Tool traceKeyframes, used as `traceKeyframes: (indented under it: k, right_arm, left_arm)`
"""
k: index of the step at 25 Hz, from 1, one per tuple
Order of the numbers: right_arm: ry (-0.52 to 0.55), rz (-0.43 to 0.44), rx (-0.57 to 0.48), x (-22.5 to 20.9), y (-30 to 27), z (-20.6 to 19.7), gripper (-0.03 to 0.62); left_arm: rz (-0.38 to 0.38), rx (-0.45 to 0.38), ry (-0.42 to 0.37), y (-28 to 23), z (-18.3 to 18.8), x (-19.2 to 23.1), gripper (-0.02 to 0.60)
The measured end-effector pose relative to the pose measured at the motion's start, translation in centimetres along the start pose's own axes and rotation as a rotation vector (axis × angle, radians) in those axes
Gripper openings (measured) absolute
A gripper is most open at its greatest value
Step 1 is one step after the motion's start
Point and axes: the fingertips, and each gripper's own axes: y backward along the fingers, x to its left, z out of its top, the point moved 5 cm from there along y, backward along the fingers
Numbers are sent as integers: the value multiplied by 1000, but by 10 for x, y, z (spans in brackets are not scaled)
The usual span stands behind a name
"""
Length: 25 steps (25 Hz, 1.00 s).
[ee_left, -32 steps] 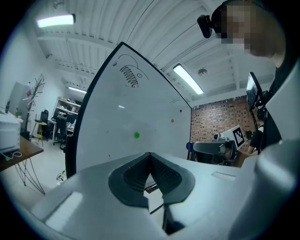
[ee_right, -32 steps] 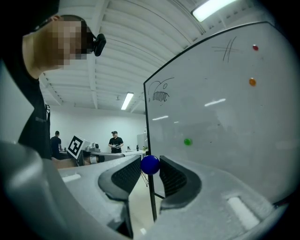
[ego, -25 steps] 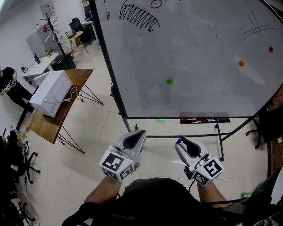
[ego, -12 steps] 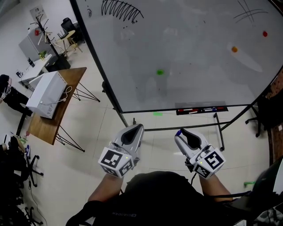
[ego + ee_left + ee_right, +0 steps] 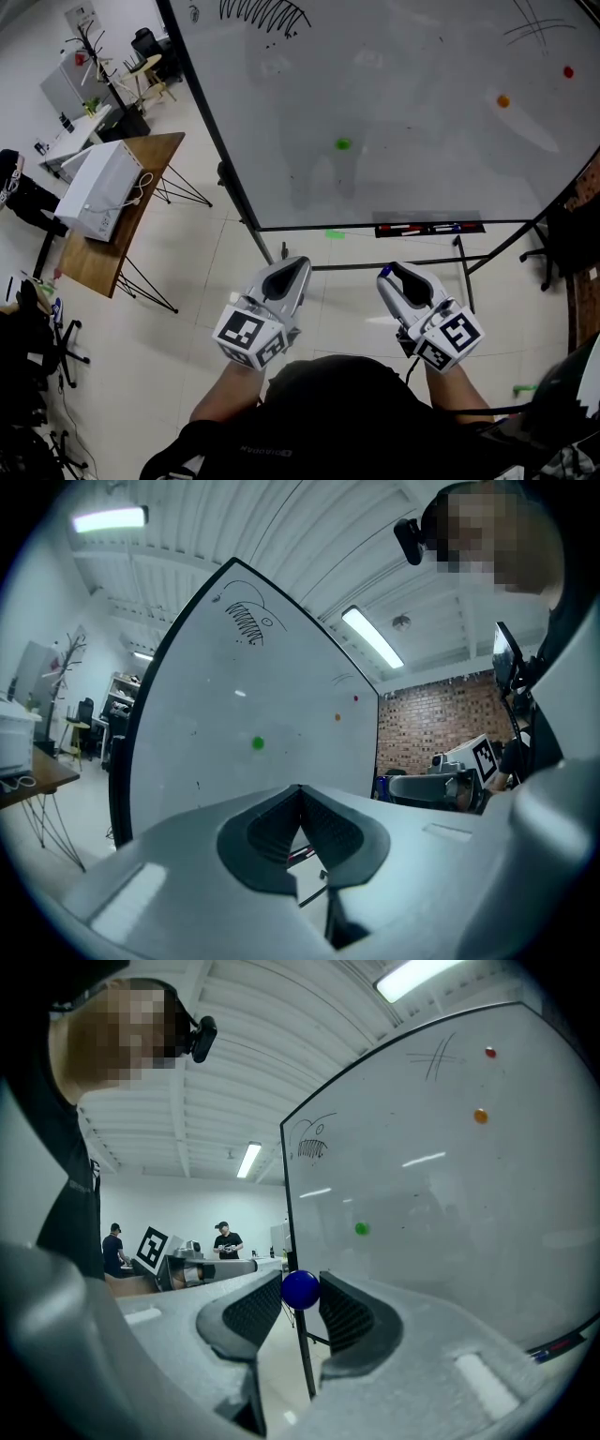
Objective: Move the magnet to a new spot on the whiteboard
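Being pinched only at the tips of the right tool, the blue magnet could have been dropped before the far whiteboard was reached; the left tool was shut, empty.

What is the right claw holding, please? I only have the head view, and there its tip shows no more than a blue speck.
Observer: The right gripper view shows the right claw closed on a round blue magnet, with one pad pressing on each side of it.
Operator: Thank you. Is the left claw carrying anything as well?
Observer: No. In the left gripper view the left claw is shut, its pads meet at the tip and nothing sits between them.
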Motion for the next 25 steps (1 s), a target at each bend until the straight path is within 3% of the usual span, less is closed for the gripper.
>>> traceKeyframes:
  k: [13, 25]
  right_arm:
    - [4, 0, 0, -8, 13, 4, 112]
    - [14, 29, 9, -34, 67, 4, 112]
  left_arm:
    - [14, -1, 7, -3, -4, -12, 17]
    - [23, 6, 14, -25, -20, -79, 17]
